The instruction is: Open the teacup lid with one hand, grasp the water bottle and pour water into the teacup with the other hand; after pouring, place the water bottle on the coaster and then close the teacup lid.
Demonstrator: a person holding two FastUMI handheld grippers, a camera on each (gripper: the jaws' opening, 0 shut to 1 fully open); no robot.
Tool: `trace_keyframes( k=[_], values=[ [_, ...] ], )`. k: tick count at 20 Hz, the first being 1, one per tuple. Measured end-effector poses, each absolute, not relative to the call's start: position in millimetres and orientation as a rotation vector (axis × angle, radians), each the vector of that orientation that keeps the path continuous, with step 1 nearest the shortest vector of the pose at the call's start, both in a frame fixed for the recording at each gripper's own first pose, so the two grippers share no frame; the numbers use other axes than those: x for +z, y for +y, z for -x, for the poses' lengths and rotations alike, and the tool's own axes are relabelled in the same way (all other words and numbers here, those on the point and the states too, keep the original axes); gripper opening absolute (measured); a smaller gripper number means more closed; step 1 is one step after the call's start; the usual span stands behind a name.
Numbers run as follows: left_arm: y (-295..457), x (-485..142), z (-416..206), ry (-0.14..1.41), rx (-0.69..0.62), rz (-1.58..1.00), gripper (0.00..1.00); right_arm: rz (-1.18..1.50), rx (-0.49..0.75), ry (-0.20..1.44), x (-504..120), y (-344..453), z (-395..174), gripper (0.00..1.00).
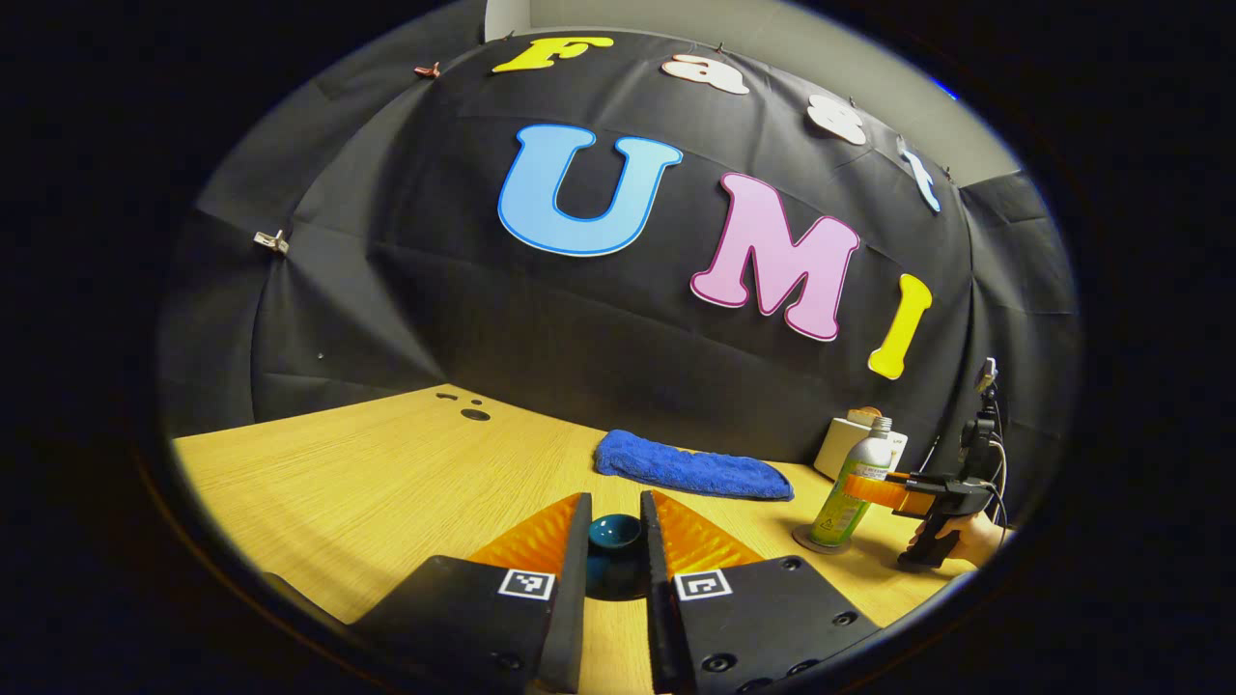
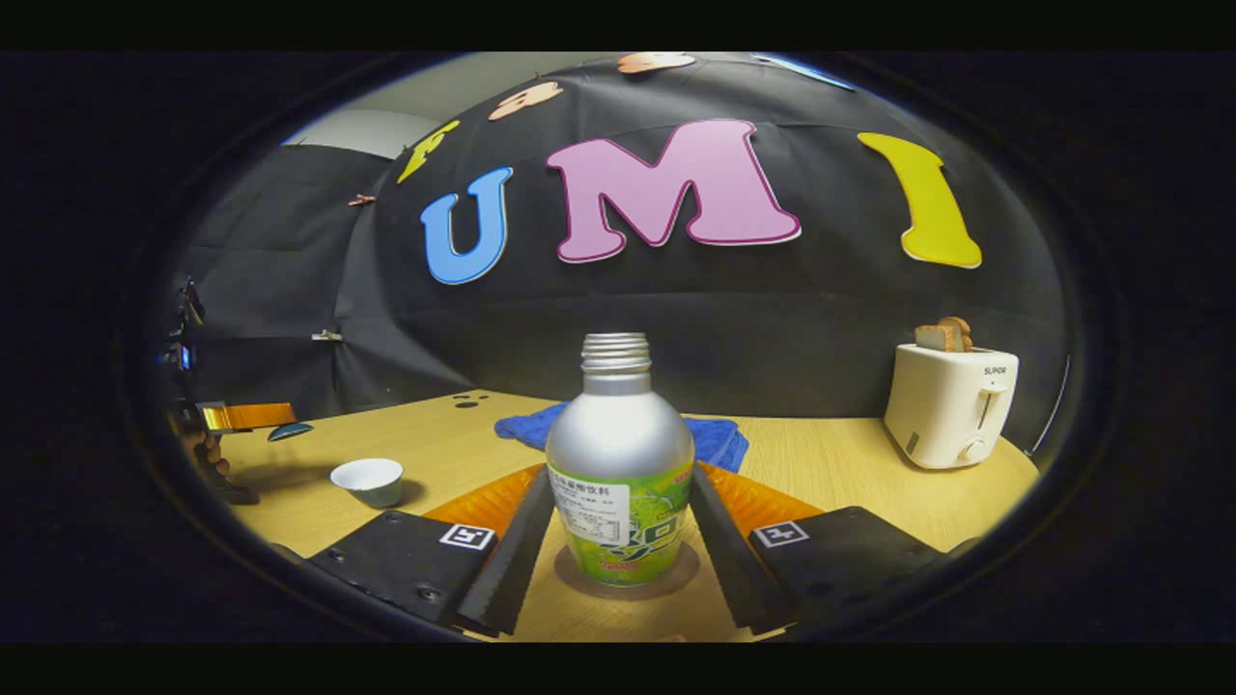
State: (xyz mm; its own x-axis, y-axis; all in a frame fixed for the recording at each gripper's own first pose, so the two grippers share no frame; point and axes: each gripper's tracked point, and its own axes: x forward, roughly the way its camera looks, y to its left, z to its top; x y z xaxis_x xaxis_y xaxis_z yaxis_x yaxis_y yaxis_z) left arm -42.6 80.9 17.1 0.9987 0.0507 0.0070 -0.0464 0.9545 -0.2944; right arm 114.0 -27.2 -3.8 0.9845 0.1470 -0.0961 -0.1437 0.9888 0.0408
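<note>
My left gripper (image 1: 615, 502) is shut on a dark teal teacup lid (image 1: 615, 537), held above the wooden table (image 1: 367, 473). In the right gripper view this gripper (image 2: 256, 417) hangs at the far left with the lid (image 2: 290, 430), up and to the left of the open white teacup (image 2: 368, 480). The silver water bottle (image 2: 618, 483) with a green label and no cap stands upright on a round brown coaster (image 2: 676, 577). My right gripper (image 2: 623, 470) has both fingers against its sides. The left gripper view shows that gripper (image 1: 874, 487) around the bottle (image 1: 855, 487) at the right.
A blue towel (image 1: 690, 468) lies along the back of the table. A white toaster (image 2: 951, 405) with bread in it stands at the back right, behind the bottle. A hand (image 1: 970, 536) holds the right gripper's handle near the table's right edge.
</note>
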Motion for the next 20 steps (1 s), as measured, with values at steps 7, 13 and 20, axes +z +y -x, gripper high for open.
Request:
trace_keyframes(
  k=[7, 13, 20],
  values=[
    [60.8, 24.4, 41.9, -0.023, 0.013, 0.288, 0.31, -0.051, 0.117, 0.131, -9.0, -37.5, -93.6, 0.92],
    [25.8, 20.9, 21.7, 0.011, -0.057, 0.233, 0.31, -0.029, 0.080, 0.156, -20.4, -48.4, -52.5, 0.98],
    [9.9, 2.2, -7.6, 0.080, -0.070, 0.156, 0.31, -0.036, 0.093, 0.057, -2.6, -42.5, -14.0, 0.98]
  ],
)
